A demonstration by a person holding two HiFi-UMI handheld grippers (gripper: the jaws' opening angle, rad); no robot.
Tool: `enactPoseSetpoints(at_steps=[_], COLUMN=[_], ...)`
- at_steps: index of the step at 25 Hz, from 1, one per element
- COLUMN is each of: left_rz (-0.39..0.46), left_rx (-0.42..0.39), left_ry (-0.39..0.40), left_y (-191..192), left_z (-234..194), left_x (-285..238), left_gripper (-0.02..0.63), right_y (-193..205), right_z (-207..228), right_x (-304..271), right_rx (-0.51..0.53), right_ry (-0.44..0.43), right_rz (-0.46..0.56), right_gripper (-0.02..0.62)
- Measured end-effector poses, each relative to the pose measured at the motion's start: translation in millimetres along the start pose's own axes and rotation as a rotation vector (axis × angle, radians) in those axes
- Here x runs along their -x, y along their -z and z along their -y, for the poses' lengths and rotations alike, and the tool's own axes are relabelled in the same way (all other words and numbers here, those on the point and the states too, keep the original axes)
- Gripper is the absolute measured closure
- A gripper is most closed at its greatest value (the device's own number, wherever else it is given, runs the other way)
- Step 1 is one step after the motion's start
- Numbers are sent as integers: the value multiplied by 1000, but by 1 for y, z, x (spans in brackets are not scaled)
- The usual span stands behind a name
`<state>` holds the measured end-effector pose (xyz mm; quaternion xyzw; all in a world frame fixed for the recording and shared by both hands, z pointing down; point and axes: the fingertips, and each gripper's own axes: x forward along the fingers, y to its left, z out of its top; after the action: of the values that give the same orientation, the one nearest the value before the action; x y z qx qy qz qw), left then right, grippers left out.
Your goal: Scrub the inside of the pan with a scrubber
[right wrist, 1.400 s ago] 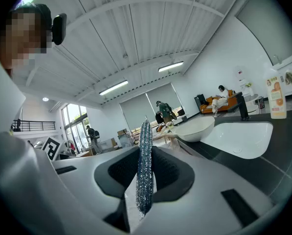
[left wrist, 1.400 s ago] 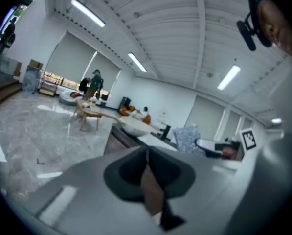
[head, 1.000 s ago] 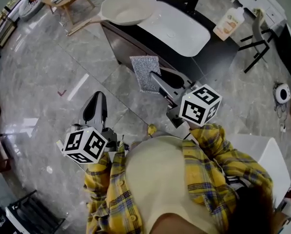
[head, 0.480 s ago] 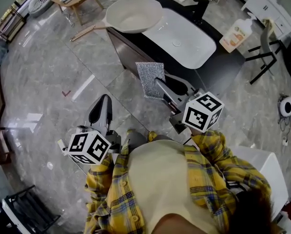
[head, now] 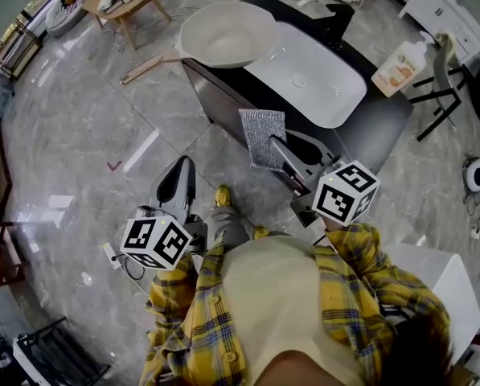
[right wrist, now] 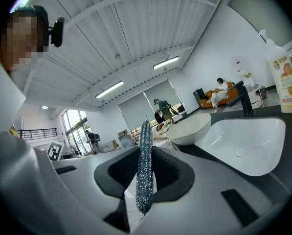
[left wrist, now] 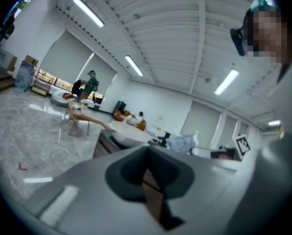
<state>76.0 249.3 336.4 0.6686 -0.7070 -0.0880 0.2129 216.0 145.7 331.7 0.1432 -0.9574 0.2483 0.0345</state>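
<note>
Head view, right gripper forward, clamping scrubber

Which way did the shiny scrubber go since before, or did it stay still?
Yes, slightly: the scrubber has edged up the head view, closer to the white sink basin's near edge.

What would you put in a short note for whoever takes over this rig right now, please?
Left gripper: shut, nothing between its jaws.
Right gripper: shut on the scrubber, which is pinched edge-on and points toward the counter.
Pan: on the left end of the dark counter, beside the white sink. Its handle sticks out over the floor.
Done: the scrubber is in hand.
Left: neither gripper is at the pan yet. Bring the scrubber into it and scrub the inside, probably steadying the handle with the left gripper.
</note>
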Motion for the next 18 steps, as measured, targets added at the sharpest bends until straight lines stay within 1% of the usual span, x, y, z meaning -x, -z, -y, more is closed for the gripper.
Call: enactPoseSetpoints(at_steps=[5,8,12,18], left_rz=[-25,-48,-78,-97], left_rx=[1,-13,-24,-41], left_ry=[43,70,95,126], left_y=[-15,-24,-35,-50], left_z=[-29,-45,-70,-99], left_x=[-31,-50,-70,-96], left_gripper=[600,600,600,600], right_y=[-13,-25,-35,-45], right_z=[11,16,21,29], right_x=[-36,-59,-87,-116], right_rx=[11,18,17,16], right_ry=[50,76,112,163], right_rz=[4,19,31,39], right_gripper=[515,515,515,515])
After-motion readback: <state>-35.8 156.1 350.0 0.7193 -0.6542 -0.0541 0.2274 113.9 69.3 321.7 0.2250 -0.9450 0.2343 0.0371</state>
